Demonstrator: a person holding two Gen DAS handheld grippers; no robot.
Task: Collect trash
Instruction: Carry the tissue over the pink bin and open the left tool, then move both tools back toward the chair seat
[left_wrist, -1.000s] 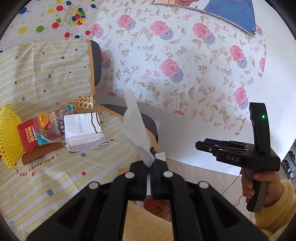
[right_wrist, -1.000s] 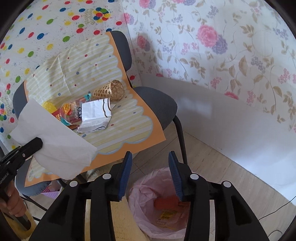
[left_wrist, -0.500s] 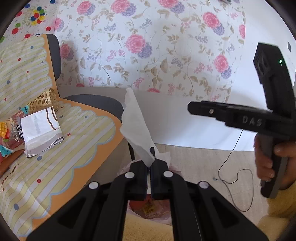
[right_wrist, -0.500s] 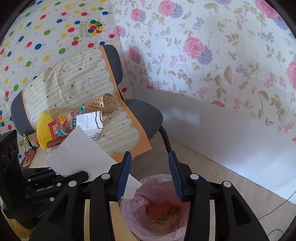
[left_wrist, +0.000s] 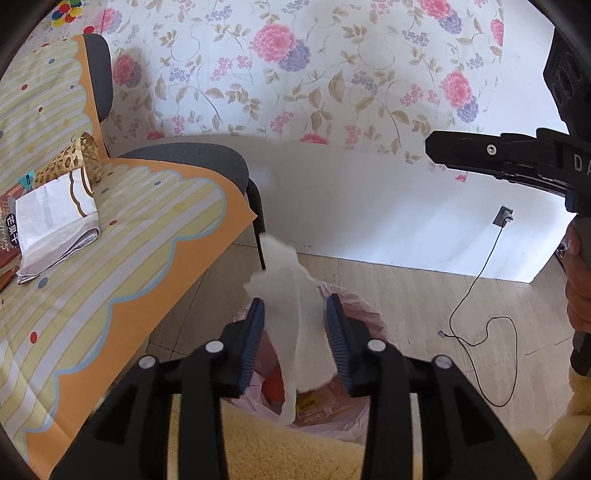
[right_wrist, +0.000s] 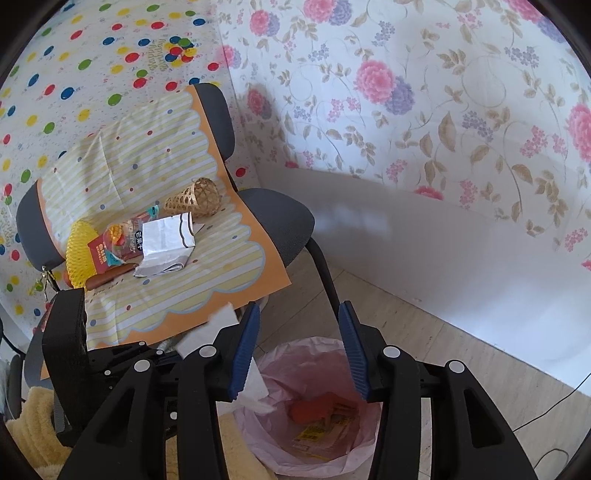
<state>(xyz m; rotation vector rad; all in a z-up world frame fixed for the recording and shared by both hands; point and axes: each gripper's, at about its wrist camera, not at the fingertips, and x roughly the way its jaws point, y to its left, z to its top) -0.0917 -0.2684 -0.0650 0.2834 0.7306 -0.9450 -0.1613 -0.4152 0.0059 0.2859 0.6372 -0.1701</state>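
My left gripper (left_wrist: 295, 308) is open above the pink-lined trash bin (left_wrist: 354, 317). A white tissue (left_wrist: 291, 295) hangs loose between its fingers, dropping toward the bin; it also shows in the right wrist view (right_wrist: 255, 387) at the bin's left rim. My right gripper (right_wrist: 299, 314) is open and empty above the same bin (right_wrist: 314, 435), which holds a red wrapper (right_wrist: 314, 408). On the chair lie a silver-white packet (right_wrist: 166, 243), a snack bag (right_wrist: 122, 240), a yellow foam net (right_wrist: 79, 251) and a woven cone (right_wrist: 195, 197).
The chair (right_wrist: 280, 225) carries a striped yellow cloth (right_wrist: 192, 280) and stands left of the bin. Floral wall (right_wrist: 424, 110) behind. A black cable (left_wrist: 476, 325) lies on the wooden floor at the right. The right gripper's body (left_wrist: 517, 162) shows in the left wrist view.
My left gripper moved over the bin and opened, letting go of the tissue, which now falls toward the bin. My right gripper stayed open above the bin.
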